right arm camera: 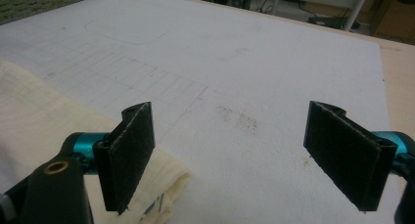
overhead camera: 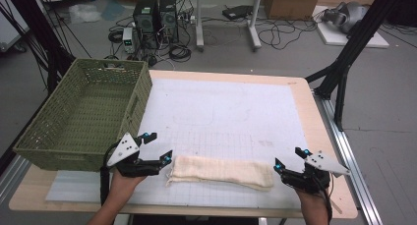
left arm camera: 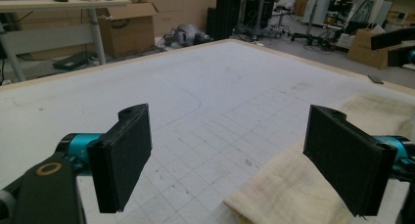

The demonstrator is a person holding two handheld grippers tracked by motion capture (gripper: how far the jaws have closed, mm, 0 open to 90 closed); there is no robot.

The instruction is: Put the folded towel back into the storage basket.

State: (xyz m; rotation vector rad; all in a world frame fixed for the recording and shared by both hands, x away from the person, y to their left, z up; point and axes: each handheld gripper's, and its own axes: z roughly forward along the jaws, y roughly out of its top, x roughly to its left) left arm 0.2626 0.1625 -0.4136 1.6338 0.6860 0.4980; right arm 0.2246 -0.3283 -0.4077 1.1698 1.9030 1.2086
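Your folded cream towel [overhead camera: 221, 171] lies flat on the white mat [overhead camera: 221, 112], near its front edge, with the green woven basket [overhead camera: 83, 117] well off to the towel's left and rear; nothing shows inside that basket. Your left gripper [overhead camera: 156, 147] hovers just beside the towel's left end and your right gripper [overhead camera: 290, 158] just beside its right end, both with jaws spread wide and nothing between them. If you close from here, I judge the pads may catch only the top layer, so the fold would peel open on the lift. Lifting the two ends unevenly could let the towel sag and drag against the basket's rim.
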